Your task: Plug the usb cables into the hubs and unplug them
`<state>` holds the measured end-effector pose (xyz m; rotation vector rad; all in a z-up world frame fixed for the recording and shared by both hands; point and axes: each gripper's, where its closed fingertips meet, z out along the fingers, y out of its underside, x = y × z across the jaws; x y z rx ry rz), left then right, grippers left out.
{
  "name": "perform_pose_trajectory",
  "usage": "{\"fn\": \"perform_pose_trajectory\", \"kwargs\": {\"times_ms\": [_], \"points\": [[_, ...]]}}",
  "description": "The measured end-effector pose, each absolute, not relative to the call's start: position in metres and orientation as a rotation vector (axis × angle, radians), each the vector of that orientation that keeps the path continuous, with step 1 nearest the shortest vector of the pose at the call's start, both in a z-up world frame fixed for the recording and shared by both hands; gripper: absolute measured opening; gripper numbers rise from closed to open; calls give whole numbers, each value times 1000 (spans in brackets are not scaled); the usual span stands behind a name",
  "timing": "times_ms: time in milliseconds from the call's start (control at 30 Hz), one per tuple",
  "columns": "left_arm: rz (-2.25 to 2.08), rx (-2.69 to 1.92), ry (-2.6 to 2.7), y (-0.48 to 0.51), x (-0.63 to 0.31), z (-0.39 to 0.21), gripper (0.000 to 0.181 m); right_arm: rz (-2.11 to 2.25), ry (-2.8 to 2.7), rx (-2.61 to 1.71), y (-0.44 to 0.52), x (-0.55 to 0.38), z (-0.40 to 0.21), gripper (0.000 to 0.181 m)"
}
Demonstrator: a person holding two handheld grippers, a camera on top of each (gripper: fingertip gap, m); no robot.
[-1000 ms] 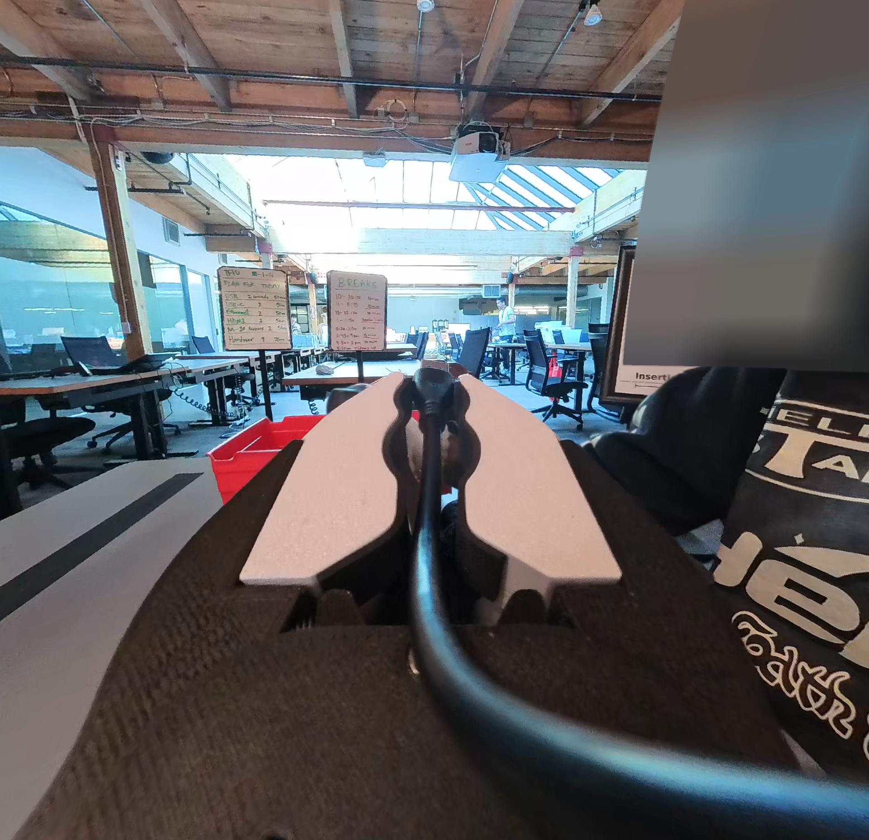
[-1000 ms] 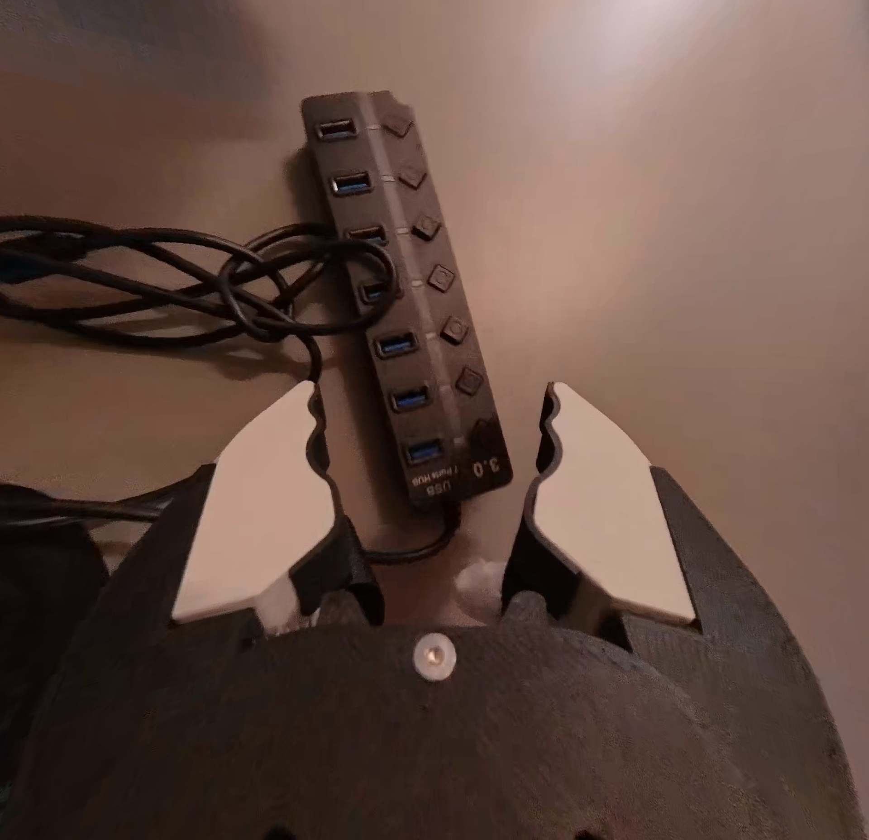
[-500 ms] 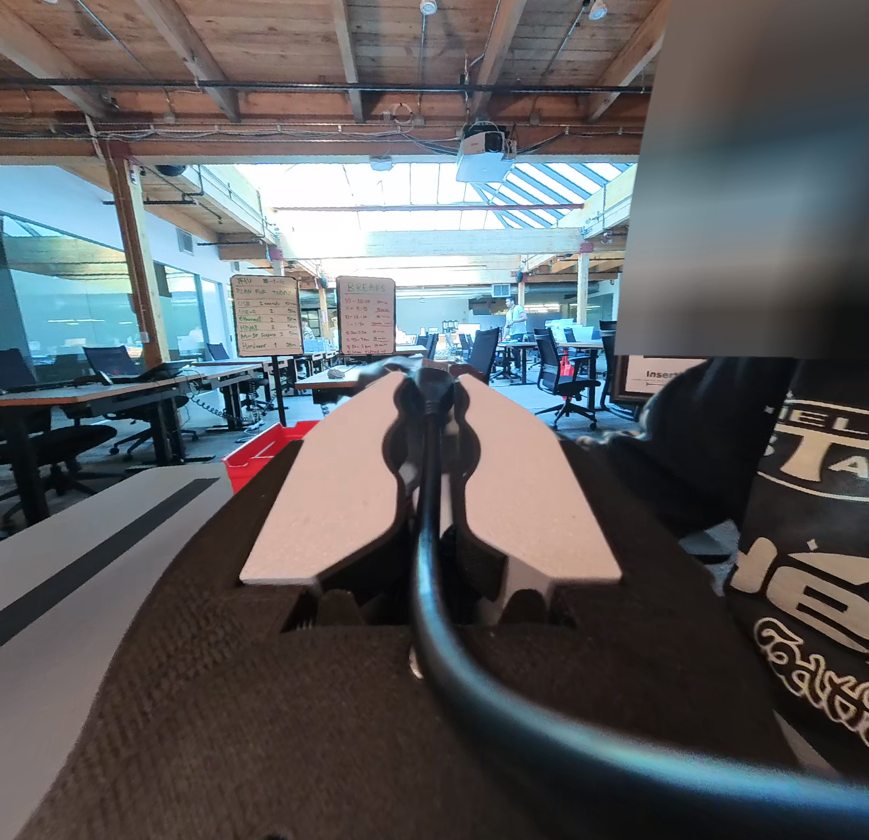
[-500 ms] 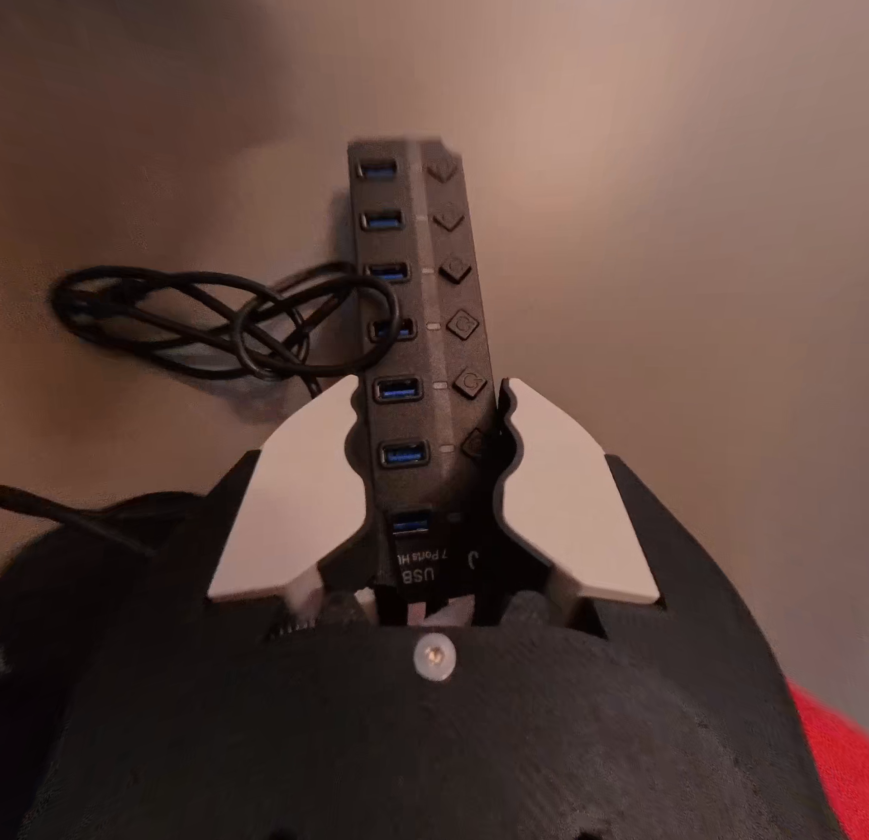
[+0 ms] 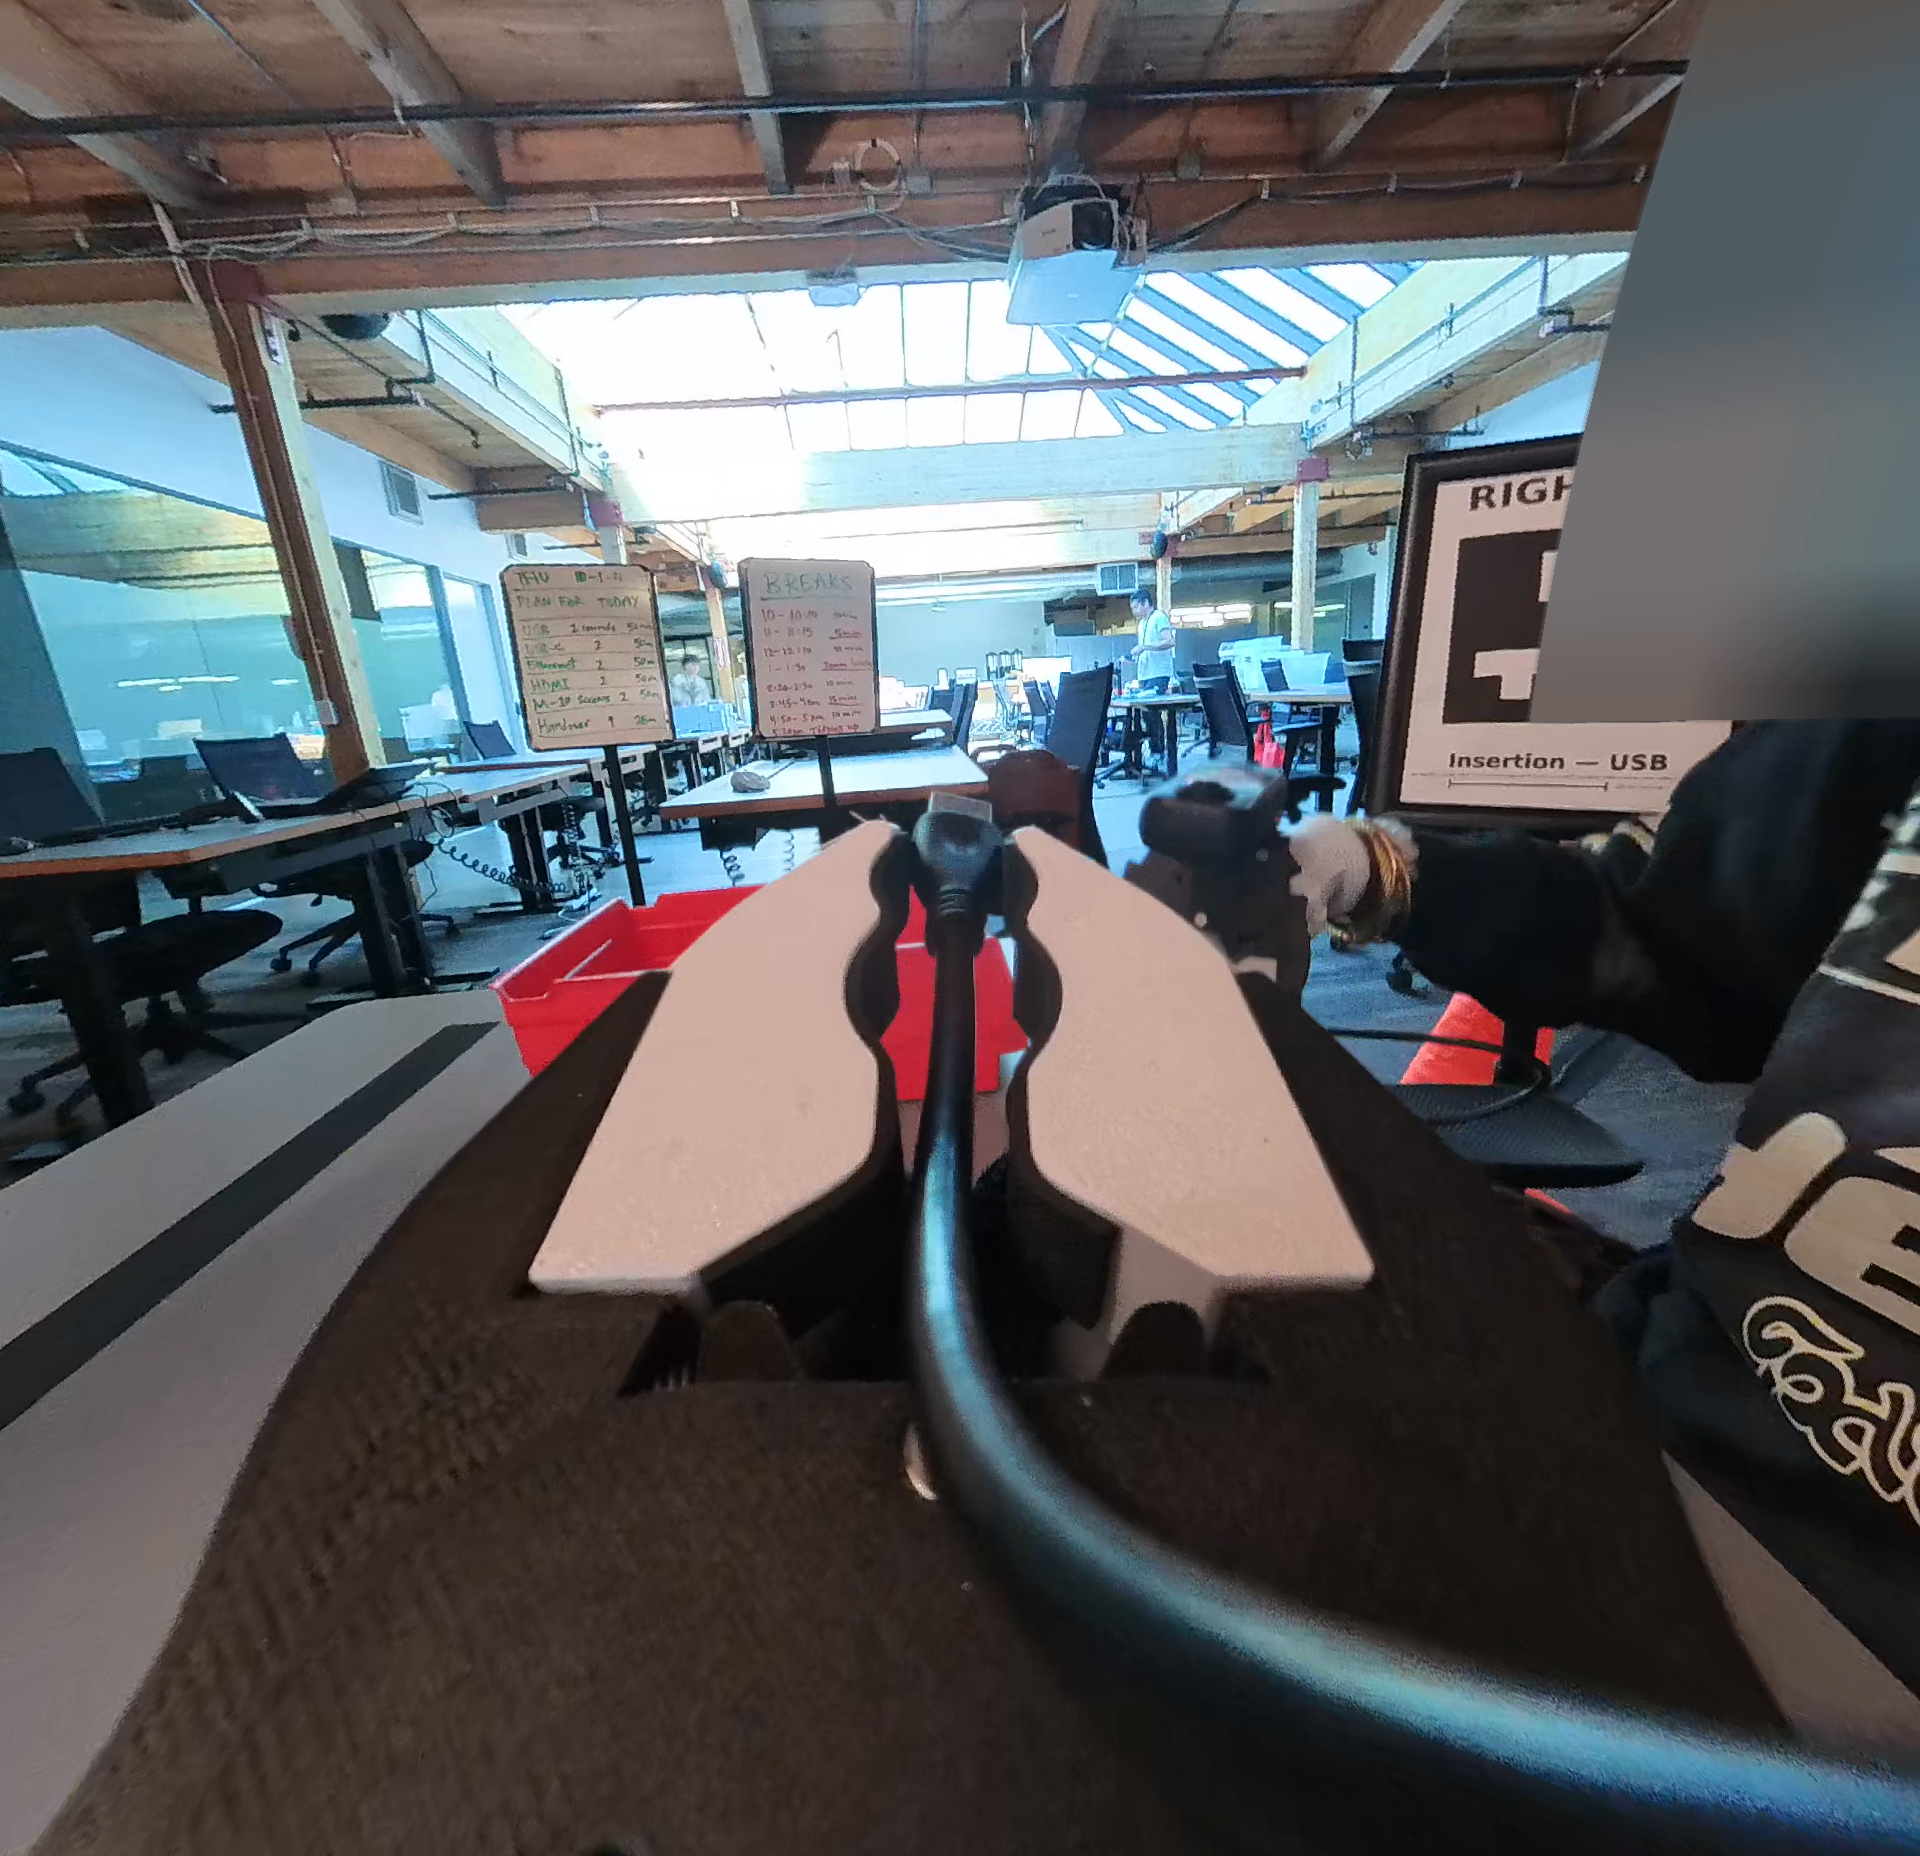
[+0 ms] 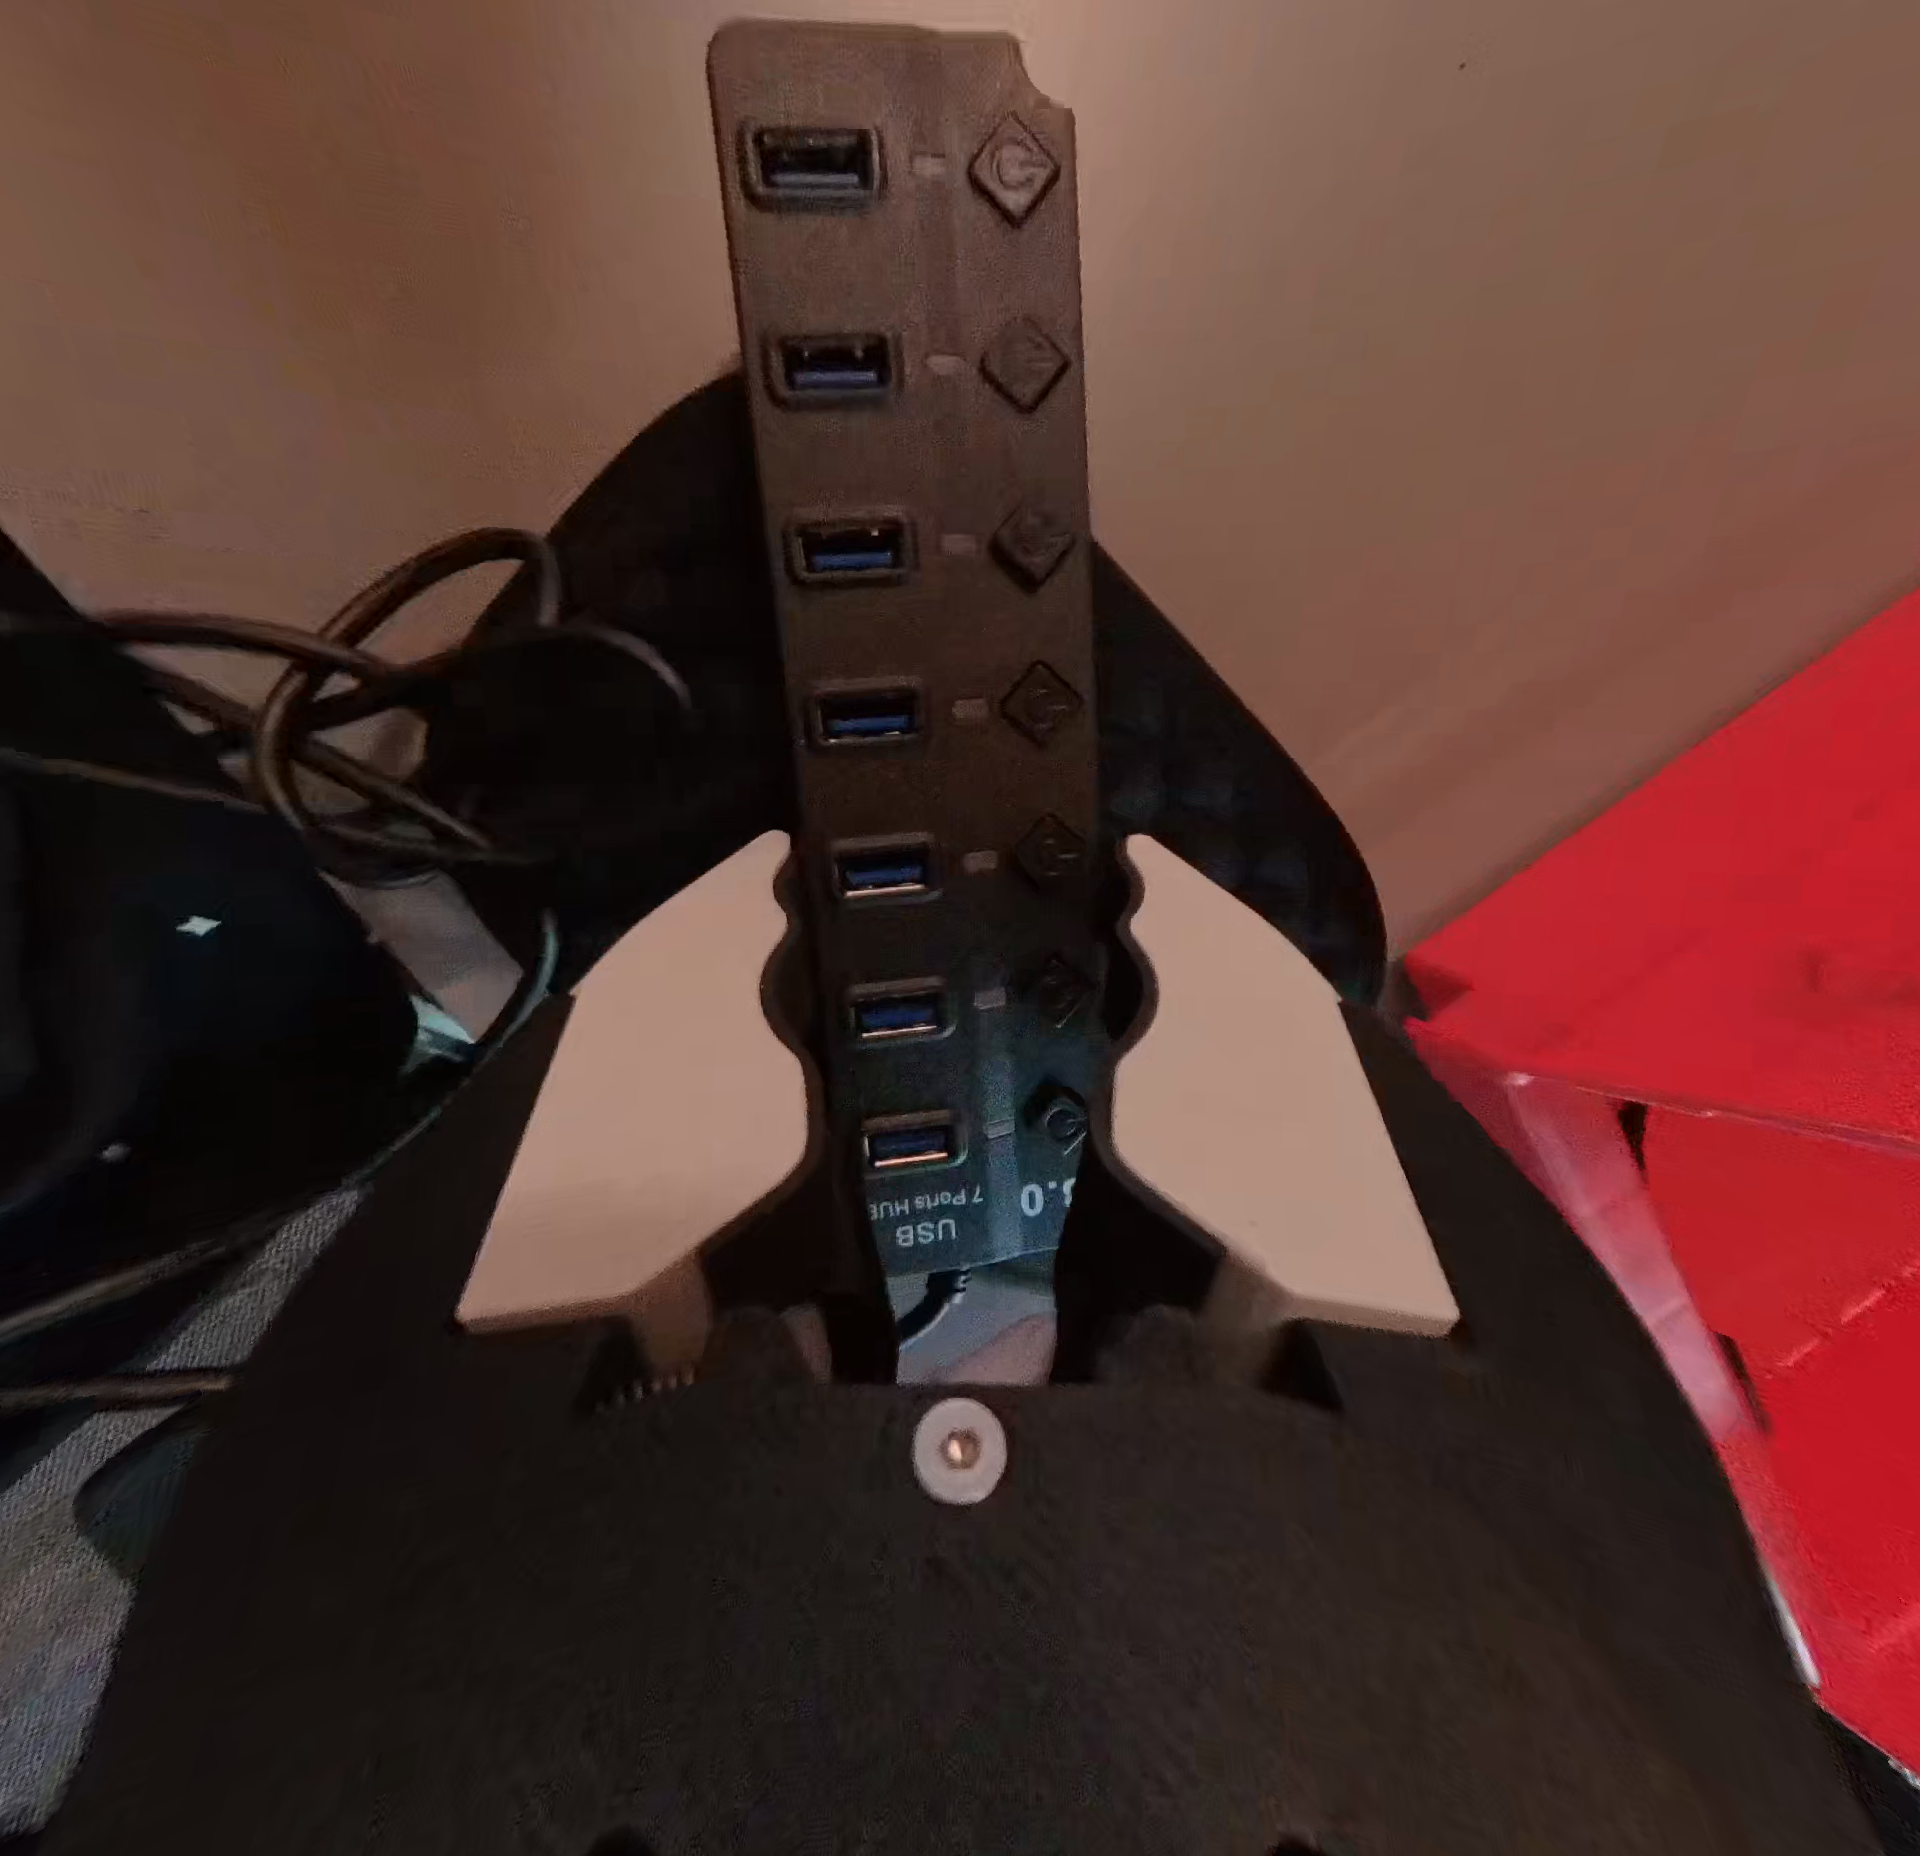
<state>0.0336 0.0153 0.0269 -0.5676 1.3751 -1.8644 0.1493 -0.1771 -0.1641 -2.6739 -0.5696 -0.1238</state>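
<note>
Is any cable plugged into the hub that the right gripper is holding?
No, all seven ports on the hub show empty blue slots, while the cable plug sits pinched in the left gripper.

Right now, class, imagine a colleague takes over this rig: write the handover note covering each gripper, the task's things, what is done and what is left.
Left gripper: shut on the black USB cable just behind its plug, which points forward, clear of any port.
Right gripper: shut on the lower end of the black USB hub, held off the table.
All seven ports visible are empty.
Loose cables lie left of the hub; a red bin sits right.
Done: both things grasped.
Left: bring them together, plug in, unplug.
</note>
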Motion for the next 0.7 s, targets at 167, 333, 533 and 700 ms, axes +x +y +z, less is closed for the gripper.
{"fn": "perform_pose_trajectory", "kwargs": {"times_ms": [167, 333, 533, 700], "points": [[-1838, -581, 1400, 13, 34, 21, 16, -23, -747, -2823, -176, 146, -171, 60], [-1846, -576, 1426, 6, 37, 20, 16, -18, -769, -2920, -175, 146, -176, 58], [-1839, -521, 1564, -33, 43, 9, 16, -11, -630, -2760, -175, 145, -170, 54], [-1737, -476, 1740, -70, 51, -15, 16, -53, -647, -2668, -155, 131, -128, 54]]}}
